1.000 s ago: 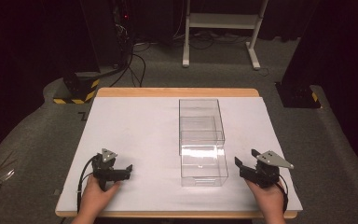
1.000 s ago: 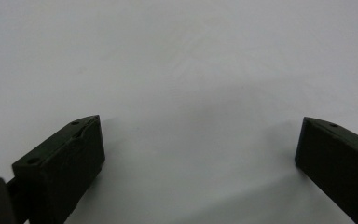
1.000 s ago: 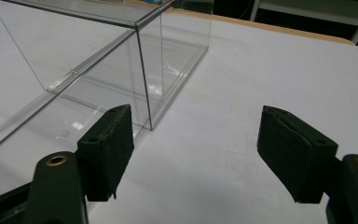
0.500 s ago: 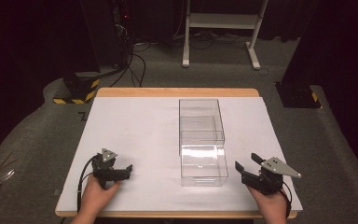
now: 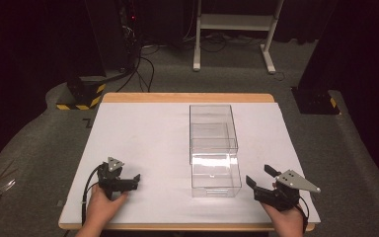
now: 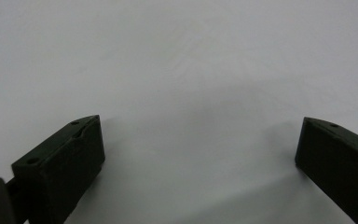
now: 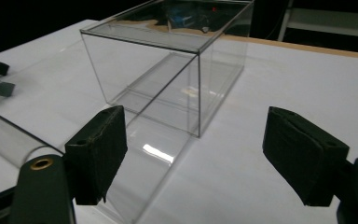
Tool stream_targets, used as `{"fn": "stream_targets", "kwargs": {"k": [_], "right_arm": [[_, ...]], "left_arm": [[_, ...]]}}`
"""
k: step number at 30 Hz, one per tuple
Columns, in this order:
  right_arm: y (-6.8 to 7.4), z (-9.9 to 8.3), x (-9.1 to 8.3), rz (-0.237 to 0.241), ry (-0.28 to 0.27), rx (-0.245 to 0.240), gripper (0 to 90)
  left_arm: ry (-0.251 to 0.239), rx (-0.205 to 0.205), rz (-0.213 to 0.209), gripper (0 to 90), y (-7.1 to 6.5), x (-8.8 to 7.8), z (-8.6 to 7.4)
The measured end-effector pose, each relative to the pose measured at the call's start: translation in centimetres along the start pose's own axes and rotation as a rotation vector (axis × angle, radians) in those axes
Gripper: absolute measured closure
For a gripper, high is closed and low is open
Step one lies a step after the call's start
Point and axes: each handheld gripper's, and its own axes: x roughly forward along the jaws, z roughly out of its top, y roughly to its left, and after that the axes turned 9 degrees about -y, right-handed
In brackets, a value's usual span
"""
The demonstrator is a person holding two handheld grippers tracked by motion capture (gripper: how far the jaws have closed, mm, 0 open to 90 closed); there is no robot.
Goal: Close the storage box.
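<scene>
1. Resting near the front left corner of the white table, left gripper in the person's left hand, cable looping off its left side, grey three-cornered plate on top.
2. Standing wide apart in the left gripper view, both black jaws of that gripper, nothing between them but bare white tabletop close beneath.
3. Sitting right of centre on the table, clear box, long side running away from the person, its near end lower and jutting forward toward the front edge.
4. Lying well apart from the left gripper, box to its right, open tabletop between them.
5. Hovering near the front right corner, right gripper in the right hand, just right of the box's near end, not touching it.
6. Standing partly open, jaws of the right gripper, having just been opening, nothing held between them.
7. Framing the box in the right gripper view, one jaw either side, a near vertical corner edge of the box between them farther off, clear of both.
8. Lining the far side of the table, a strip of bare wooden edge; beyond it, dark floor with cables and a white stand.
</scene>
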Motion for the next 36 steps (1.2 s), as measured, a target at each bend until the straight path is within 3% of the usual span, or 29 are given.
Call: {"fn": "stream_targets", "kwargs": {"k": [5,14,29,36], "right_arm": [[0.5,0.0,0.0,0.025,-0.002,0.002,21.4],[1.7,-0.3,0.1,0.114,0.011,0.023,22.0],[2.7,-0.9,1.2,0.159,0.068,-0.021,22.5],[2.7,-1.0,1.4,0.144,0.063,-0.026,22.5]], "left_arm": [[0.001,-0.001,0.000,1.4,0.0,0.0,0.0],[0.002,-0.003,0.000,1.3,0.0,0.0,0.0],[0.000,-0.004,0.002,1.3,0.0,0.0,0.0],[-0.002,-0.003,0.003,1.4,0.0,0.0,0.0]]}}
